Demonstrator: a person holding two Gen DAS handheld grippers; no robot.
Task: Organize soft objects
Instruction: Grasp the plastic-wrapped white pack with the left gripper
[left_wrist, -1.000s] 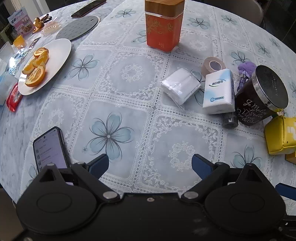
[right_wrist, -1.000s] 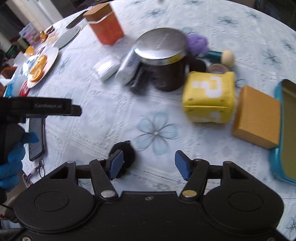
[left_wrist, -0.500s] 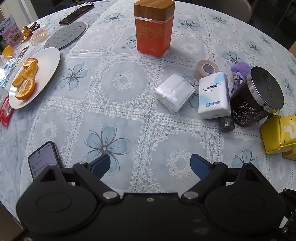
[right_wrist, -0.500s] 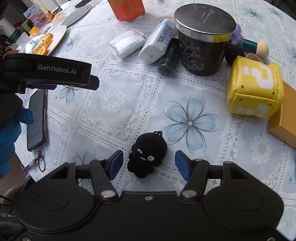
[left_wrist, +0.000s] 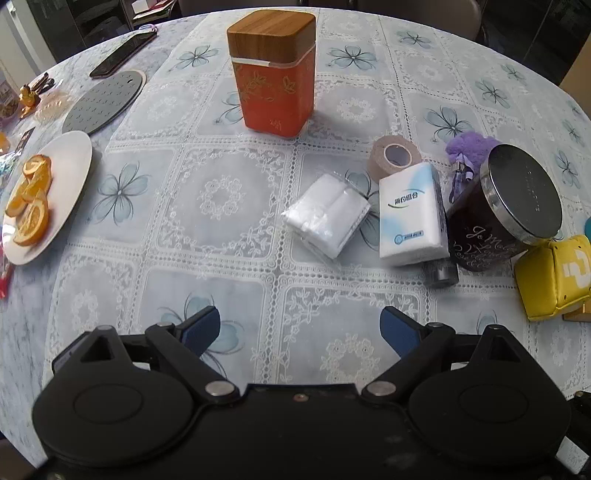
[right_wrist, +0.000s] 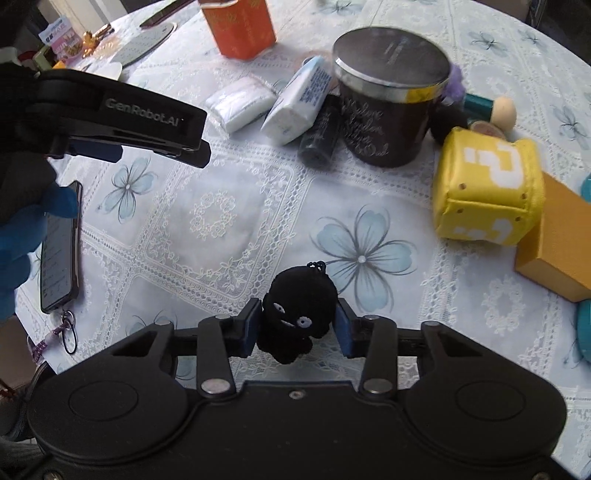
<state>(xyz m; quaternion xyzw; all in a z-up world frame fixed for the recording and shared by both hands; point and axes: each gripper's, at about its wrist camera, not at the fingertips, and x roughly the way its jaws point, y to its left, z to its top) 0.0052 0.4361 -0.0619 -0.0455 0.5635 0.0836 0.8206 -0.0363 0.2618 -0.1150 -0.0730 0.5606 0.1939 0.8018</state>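
A small black plush toy with white eyes sits on the lace tablecloth, right between the blue pads of my right gripper. The jaws are closing, and both pads touch its sides. A yellow question-block plush lies to the right, beside a dark lidded jar. My left gripper hangs open over bare cloth, holding nothing. Ahead of it lie a white tissue pack, a blue-and-white tissue packet, a purple fluffy toy and the yellow plush.
An orange tin with a wooden lid stands at the back. A plate of orange slices lies far left, and a tape roll beside the tissues. A phone lies by the near edge, and a mustard box at right.
My right gripper's jaws have narrowed from wide apart onto the black plush toy. The left gripper has drifted forward towards the tissue packs and stayed open.
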